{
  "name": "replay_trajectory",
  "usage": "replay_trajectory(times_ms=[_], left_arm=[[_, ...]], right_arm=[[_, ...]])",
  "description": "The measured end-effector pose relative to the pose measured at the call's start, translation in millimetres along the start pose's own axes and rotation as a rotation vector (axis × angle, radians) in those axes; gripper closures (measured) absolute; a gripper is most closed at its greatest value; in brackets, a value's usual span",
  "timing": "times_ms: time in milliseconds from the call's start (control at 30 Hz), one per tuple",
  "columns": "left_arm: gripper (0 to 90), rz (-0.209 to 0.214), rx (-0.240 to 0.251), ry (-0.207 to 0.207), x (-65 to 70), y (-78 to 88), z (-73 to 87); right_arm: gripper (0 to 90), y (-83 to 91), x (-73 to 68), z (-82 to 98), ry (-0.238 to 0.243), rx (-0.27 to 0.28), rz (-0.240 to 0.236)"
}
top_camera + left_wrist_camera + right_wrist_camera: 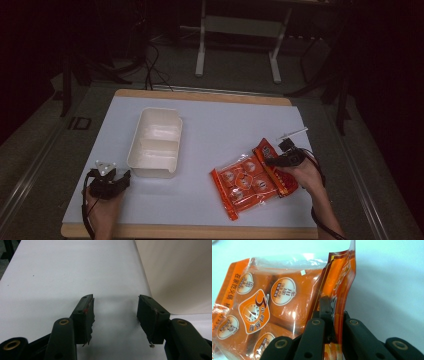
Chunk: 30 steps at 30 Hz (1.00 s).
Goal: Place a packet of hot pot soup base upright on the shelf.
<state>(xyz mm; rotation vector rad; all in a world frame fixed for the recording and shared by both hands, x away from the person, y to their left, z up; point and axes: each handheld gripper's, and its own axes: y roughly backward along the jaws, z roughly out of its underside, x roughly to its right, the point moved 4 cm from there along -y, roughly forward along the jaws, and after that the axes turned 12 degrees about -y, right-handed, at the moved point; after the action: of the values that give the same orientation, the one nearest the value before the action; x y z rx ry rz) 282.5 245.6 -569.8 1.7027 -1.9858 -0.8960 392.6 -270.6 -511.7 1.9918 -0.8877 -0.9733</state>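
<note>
A flat white table top [220, 125] with a wooden edge holds two things. On the left half sits a cream plastic box [155, 142] with two parts inside, one behind the other, and both parts look bare. On the right half lies a shiny orange plastic bag of wrapped snacks [248, 182], flat on the table near the front edge, well apart from the box.

The right gripper [274, 161] is held in the person's right hand [300, 175] at the right side of the bag. In the right gripper view its two black jaws are squeezed almost together on the bag's flat sealed edge [340, 277], which stands up between them. The rest of the bag [262, 305] spreads out to the left, and round labels show through the clear front.

The left gripper [125, 179] is held in the person's left hand [102, 200] near the front left corner of the table, just beside the box's near end. In the left gripper view its jaws stand wide apart with only bare table between them, and they hold nothing. The box's smooth cream wall [175, 275] is close on the right. It is too dim to tell if the jaws touch the table.
</note>
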Motion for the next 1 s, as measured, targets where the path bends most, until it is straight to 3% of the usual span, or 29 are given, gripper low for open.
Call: replay_trajectory(times_ms=[467, 1000], left_arm=[[46.9, -0.010, 0.004, -0.001, 0.4, 0.2, -0.1], [46.5, -0.014, 0.005, 0.000, 0.2, 0.6, 0.0]], right_arm=[[89.9, 10.5, -15.5, -22.4, 0.043, 0.060, -0.030], [89.8, 12.5, -33.4, -45.7, 0.109, 0.051, -0.001]])
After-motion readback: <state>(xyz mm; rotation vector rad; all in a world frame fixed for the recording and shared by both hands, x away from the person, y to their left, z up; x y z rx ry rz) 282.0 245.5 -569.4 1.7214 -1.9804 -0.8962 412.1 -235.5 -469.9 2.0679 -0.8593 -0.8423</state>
